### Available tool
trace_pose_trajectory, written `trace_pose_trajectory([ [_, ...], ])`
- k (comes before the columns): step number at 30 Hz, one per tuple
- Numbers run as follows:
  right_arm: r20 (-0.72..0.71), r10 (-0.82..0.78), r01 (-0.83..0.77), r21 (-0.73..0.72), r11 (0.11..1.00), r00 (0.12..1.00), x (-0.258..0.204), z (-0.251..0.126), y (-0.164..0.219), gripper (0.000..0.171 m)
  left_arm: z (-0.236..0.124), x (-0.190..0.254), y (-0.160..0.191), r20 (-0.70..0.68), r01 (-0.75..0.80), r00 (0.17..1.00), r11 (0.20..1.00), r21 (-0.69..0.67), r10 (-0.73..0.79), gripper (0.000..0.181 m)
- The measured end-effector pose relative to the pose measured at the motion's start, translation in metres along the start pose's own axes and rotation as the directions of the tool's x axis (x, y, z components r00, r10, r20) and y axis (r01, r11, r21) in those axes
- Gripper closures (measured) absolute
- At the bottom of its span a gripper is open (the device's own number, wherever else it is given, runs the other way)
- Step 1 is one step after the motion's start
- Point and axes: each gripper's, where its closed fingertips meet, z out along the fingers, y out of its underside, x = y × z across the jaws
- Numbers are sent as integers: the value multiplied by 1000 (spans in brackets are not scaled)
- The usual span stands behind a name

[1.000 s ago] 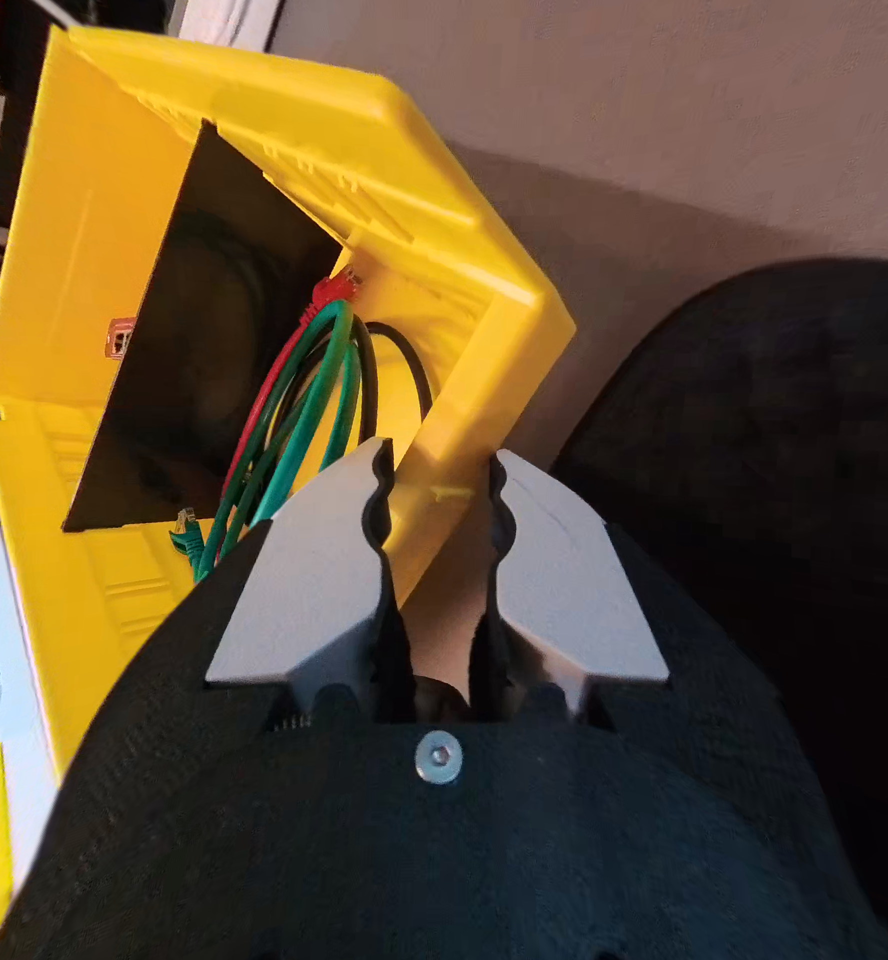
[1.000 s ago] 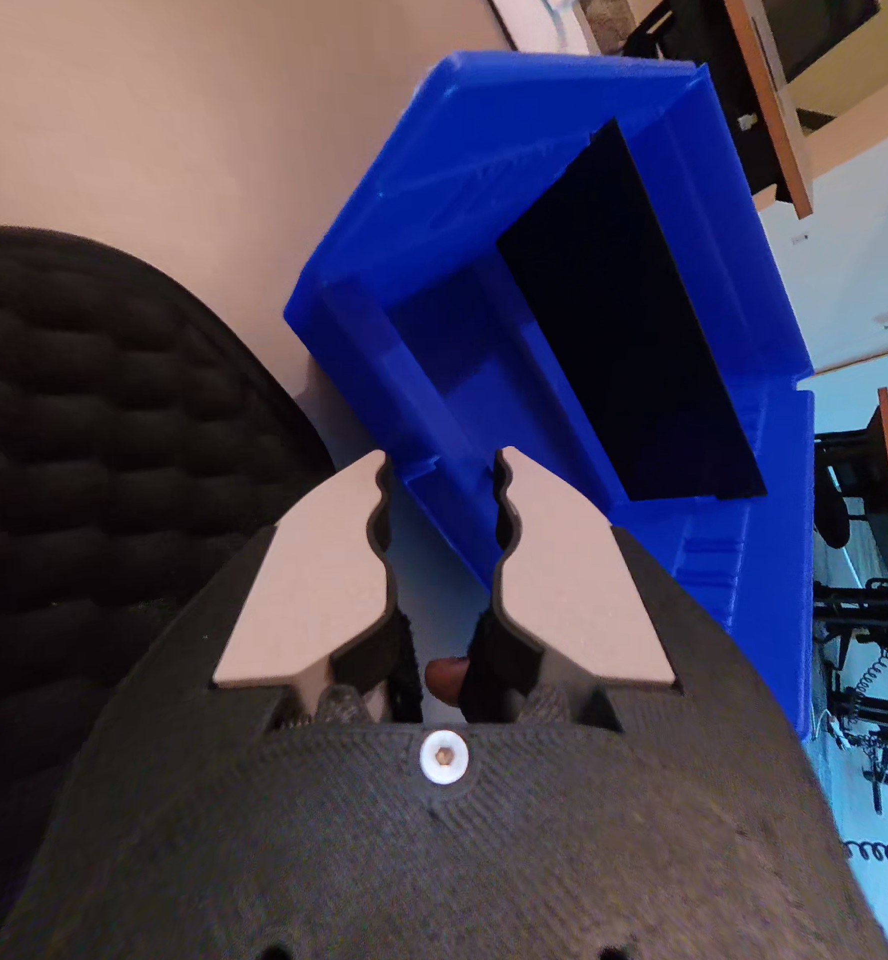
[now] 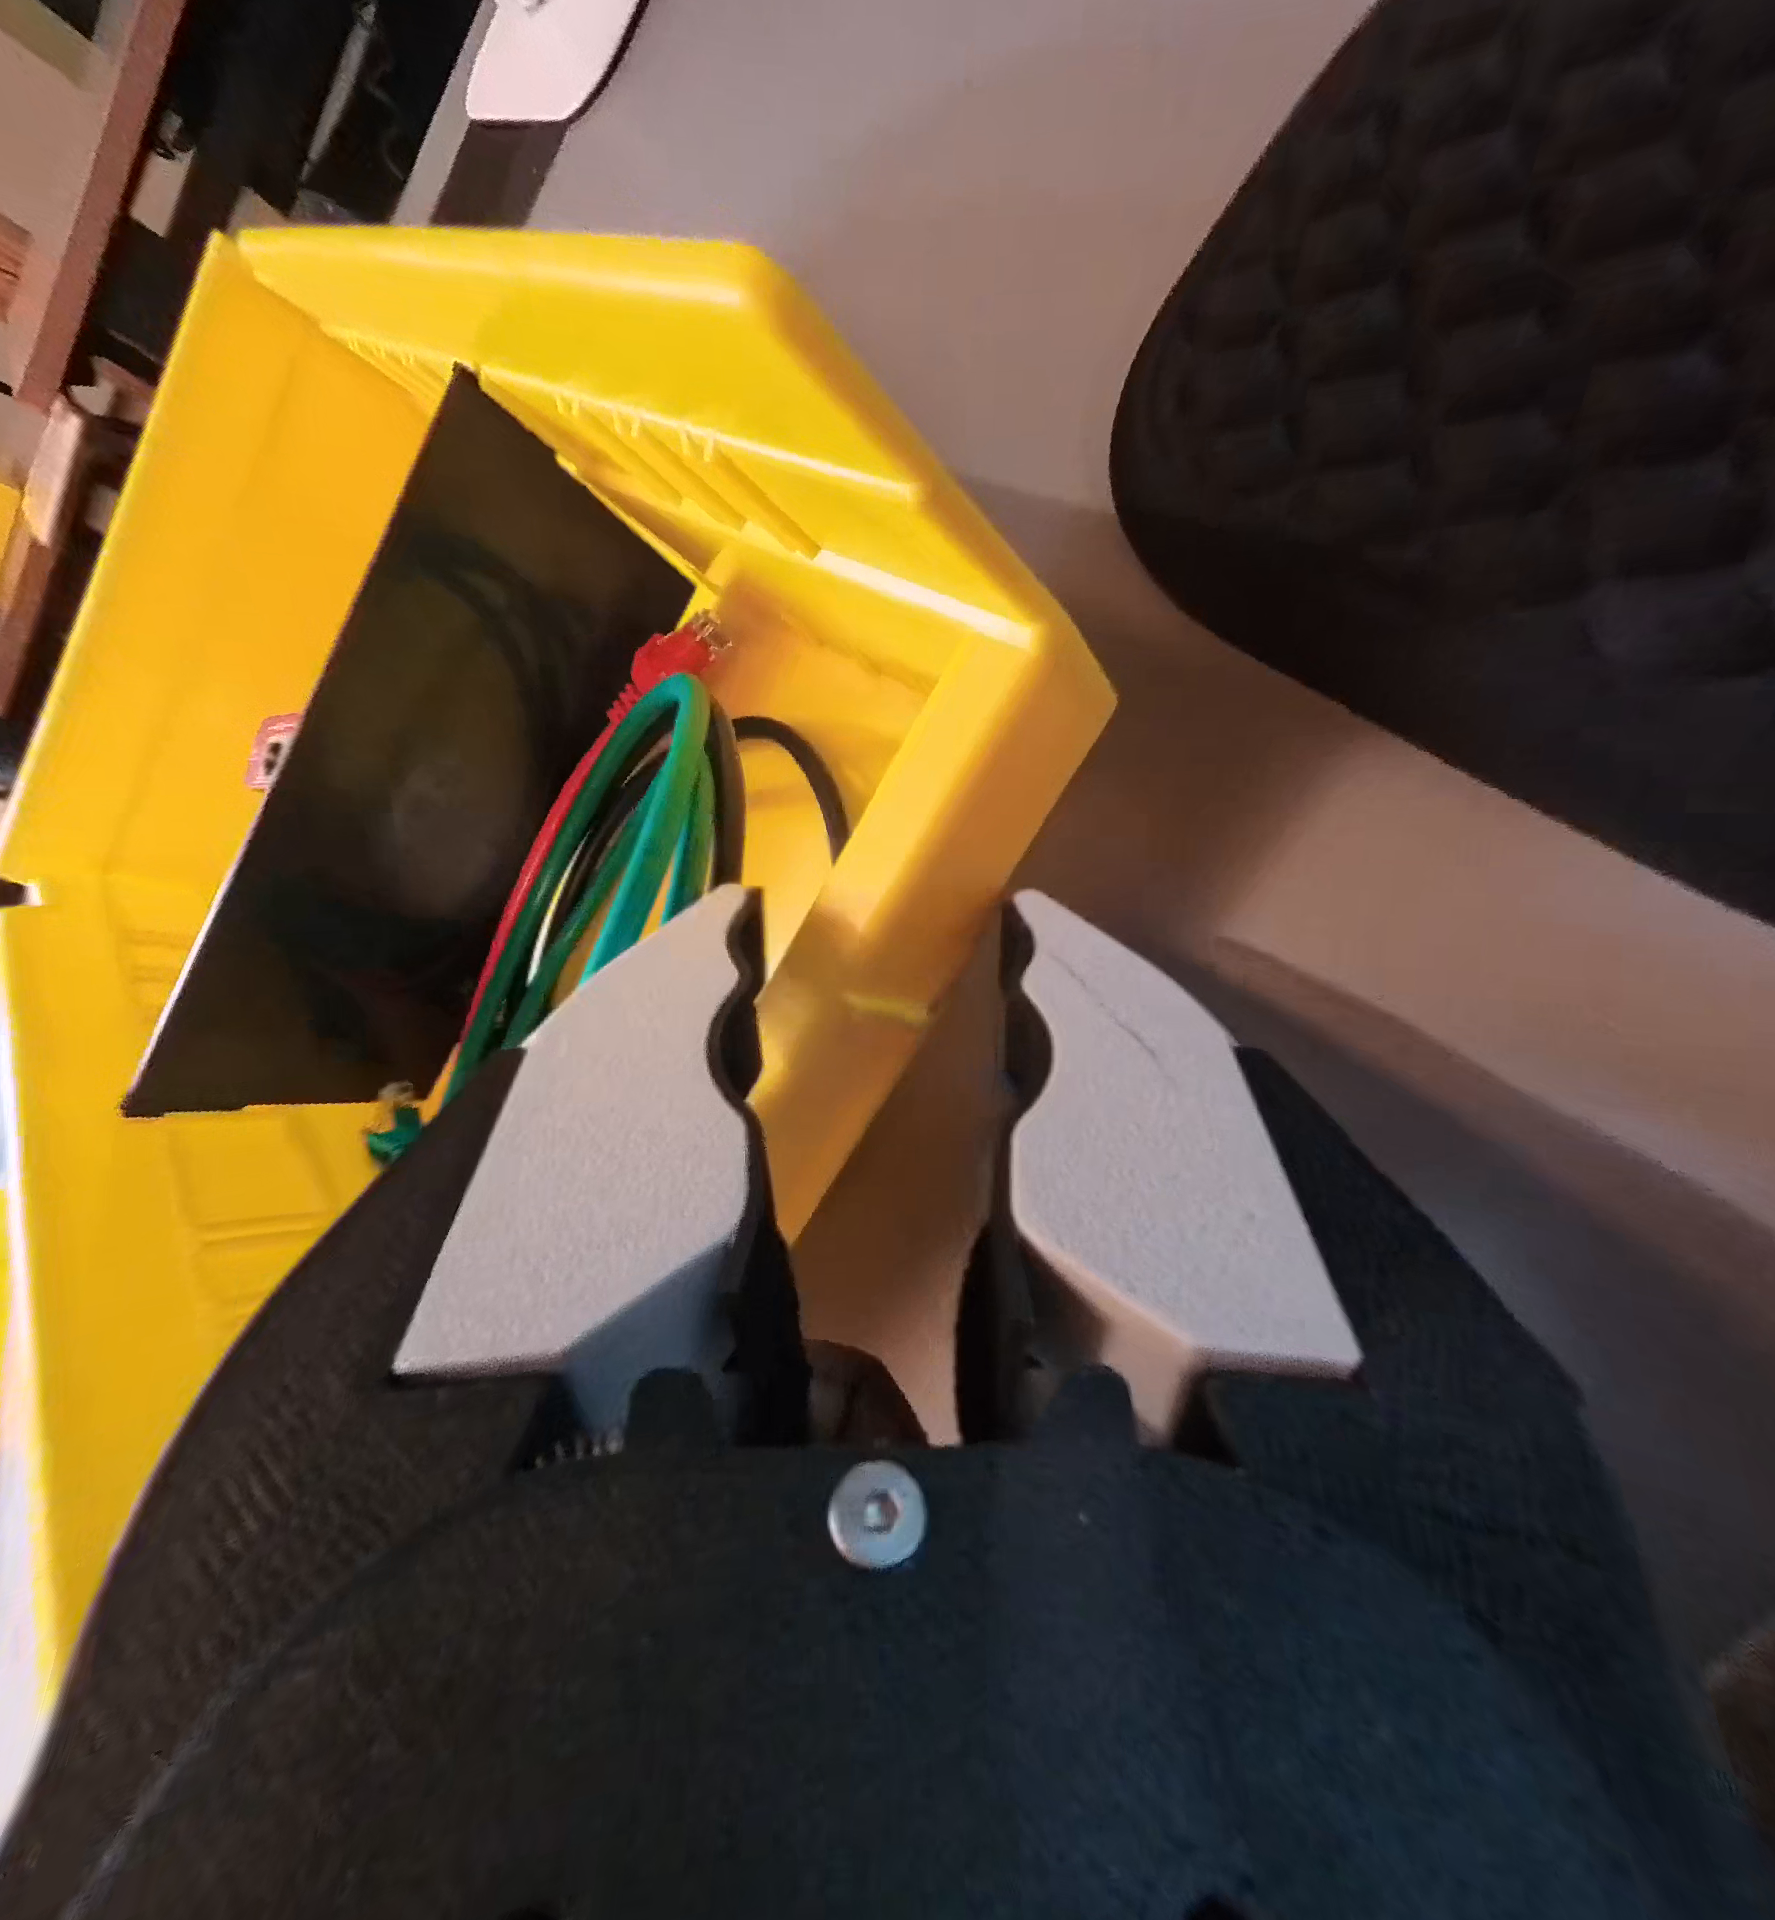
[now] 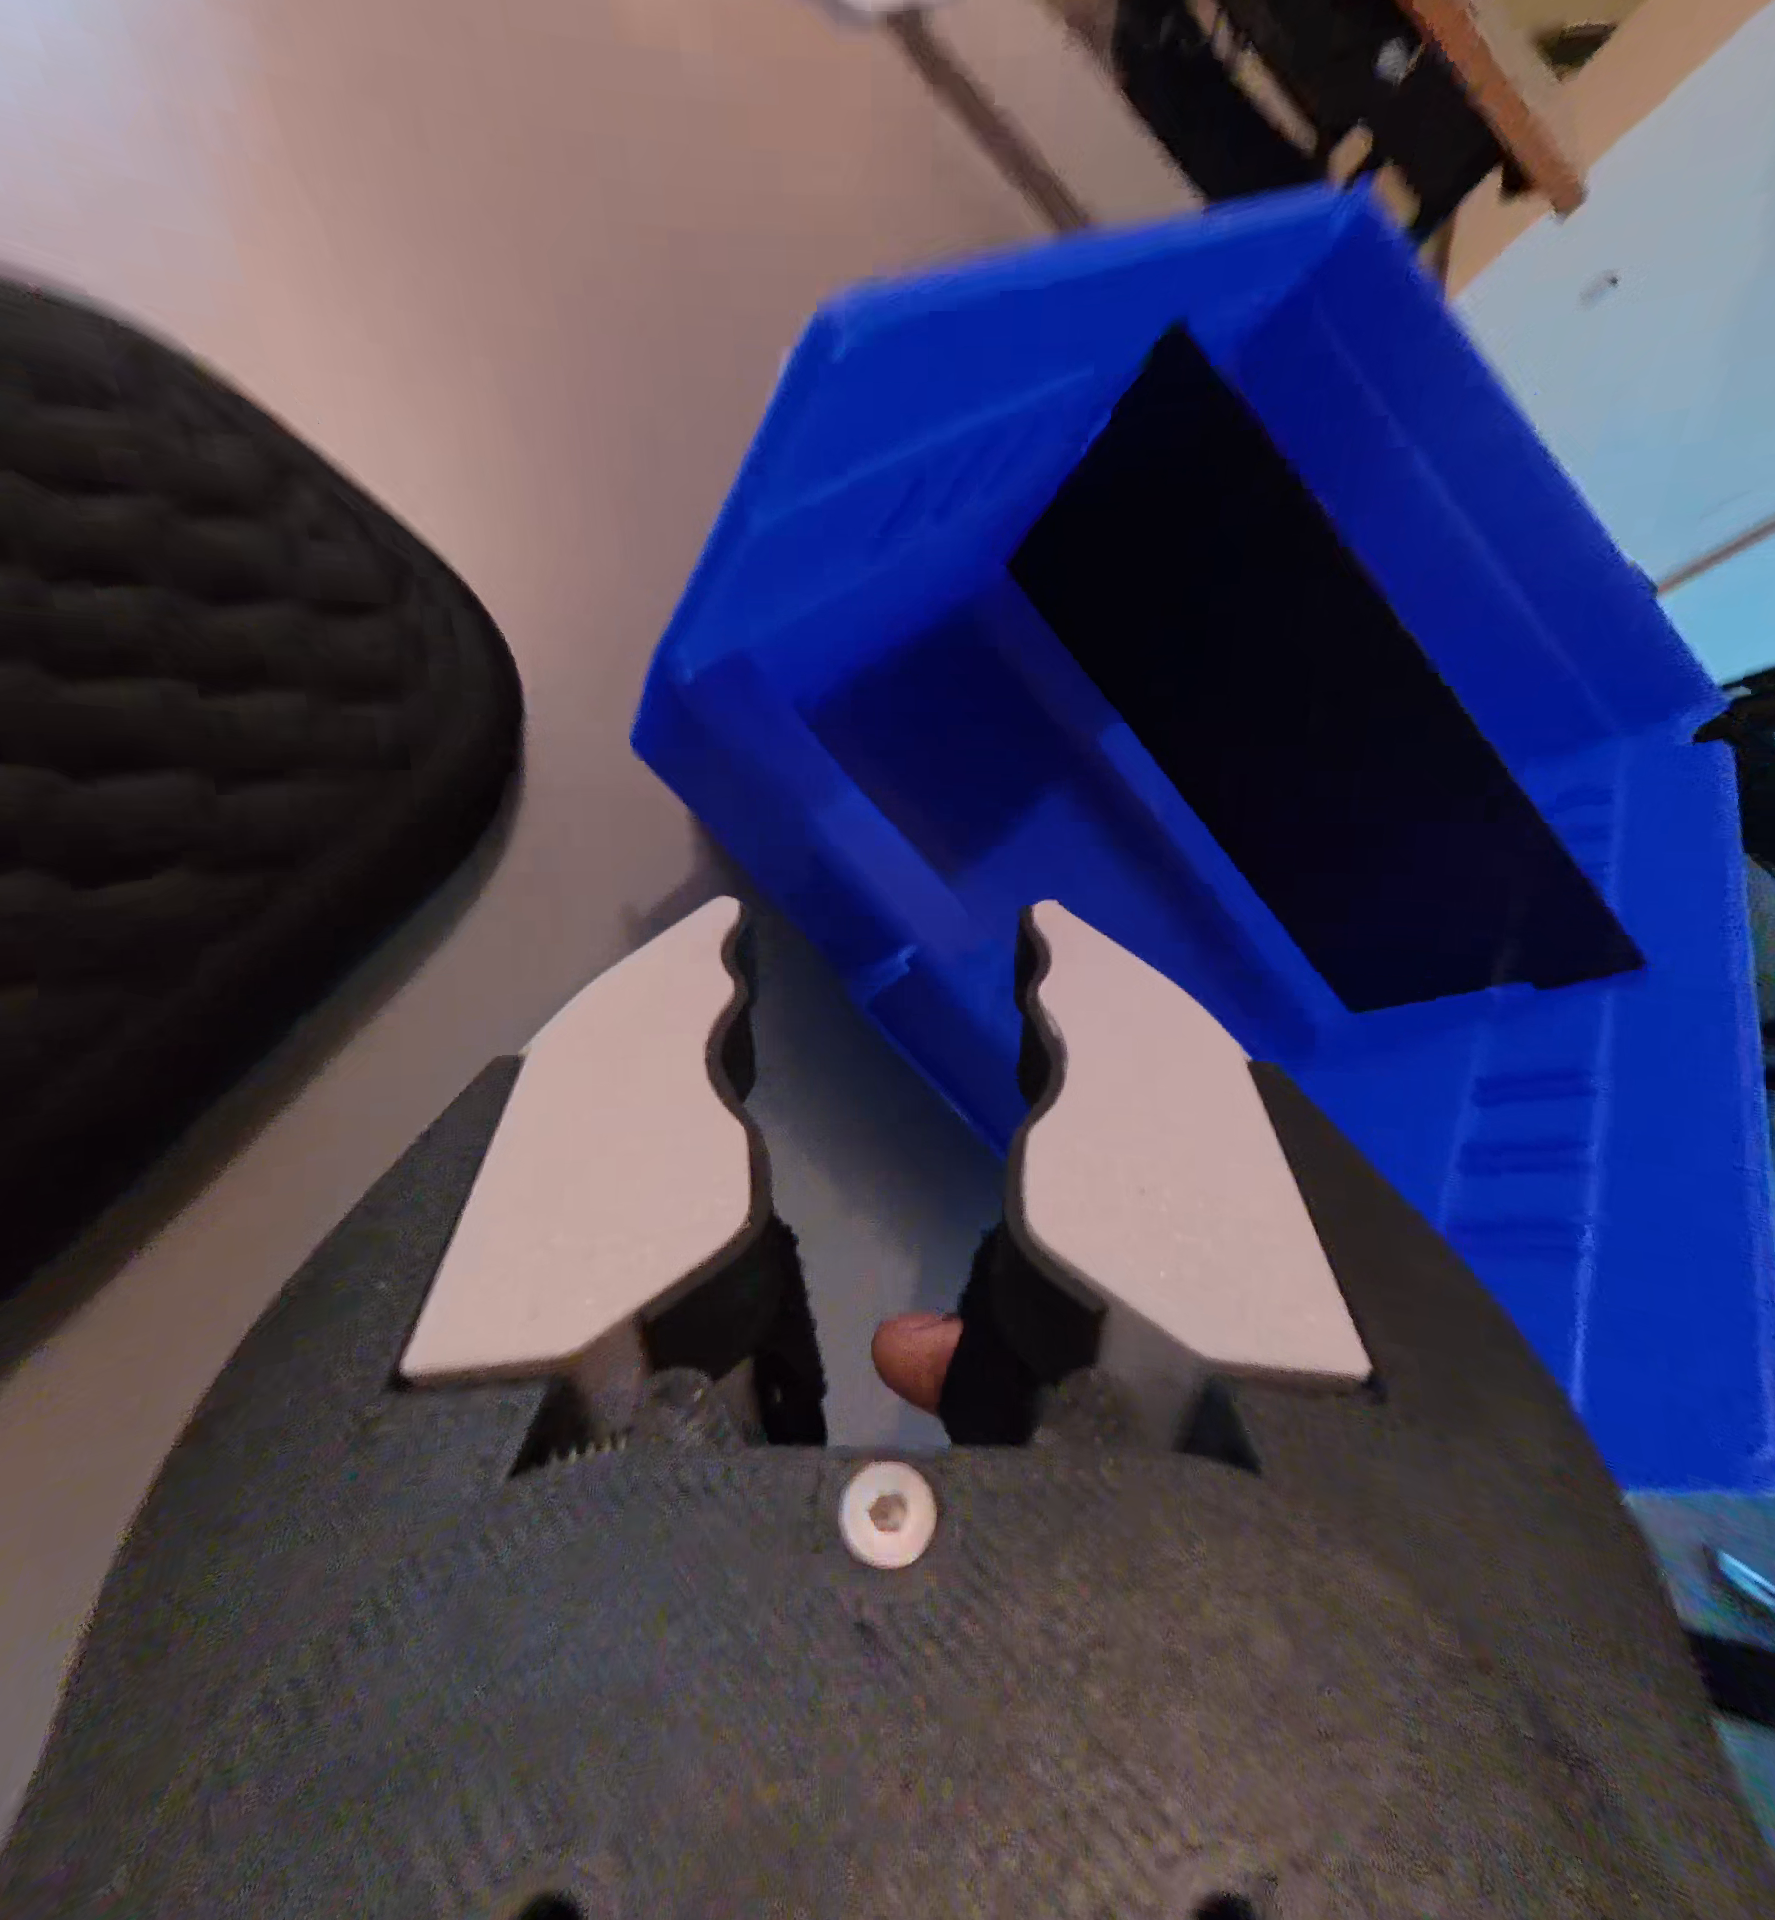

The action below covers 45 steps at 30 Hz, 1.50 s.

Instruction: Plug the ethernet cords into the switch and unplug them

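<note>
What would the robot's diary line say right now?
left gripper: open, empty | right gripper: open, empty | cords: in yellow bin | blue bin: no cords seen

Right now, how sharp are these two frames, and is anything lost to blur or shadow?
Left wrist view: the yellow bin and cords are slightly smeared but readable; the space behind its dark divider is in shadow. Right wrist view: heavier motion blur on the blue bin and background; the right claw stays sharp.
</note>
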Motion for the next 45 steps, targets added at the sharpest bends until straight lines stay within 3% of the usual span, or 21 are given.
trace_pose_trajectory([
  [5,22,207,-199,391,899,978,17,-42,-59,120,-26,-2,-35,-163,273,955,947,171,-246,101],
  [11,205,202,-287,715,638,958,-6,-75,-136,99,-62,-44,-66,-80,417,904,824,384,-420,89],
  [17,437,173,-465,753,466,882,-54,-55,-176,101,-68,-79,-76,25,498,827,752,431,-562,89],
  [20,530,175,-548,717,431,830,-80,-35,-184,105,-61,-94,-78,14,500,830,755,424,-558,96],
  [22,577,134,-568,687,454,806,-98,-27,-188,106,-49,-108,-80,-33,509,838,761,402,-544,97],
  [24,556,86,-514,685,517,827,-107,-25,-189,105,-34,-126,-80,-72,512,850,790,337,-521,101],
  [26,531,74,-487,703,518,844,-108,-25,-188,107,-13,-149,-70,-58,487,872,848,211,-486,105],
  [28,527,85,-492,709,505,846,-105,-26,-188,110,10,-166,-61,-103,520,852,853,52,-513,105],
  [32,538,99,-508,696,507,837,-104,-23,-187,111,57,-190,-28,-71,597,767,749,-285,-638,105],
  [36,544,106,-513,685,518,832,-104,-21,-186,111,92,-181,1,-36,580,725,638,-506,-688,105],
  [41,548,119,-524,682,509,828,-101,-20,-185,112,116,-171,14,-7,605,664,543,-582,-748,120],
  [45,545,117,-520,682,515,830,-102,-20,-185,112,122,-163,17,-40,572,668,547,-611,-743,136],
])
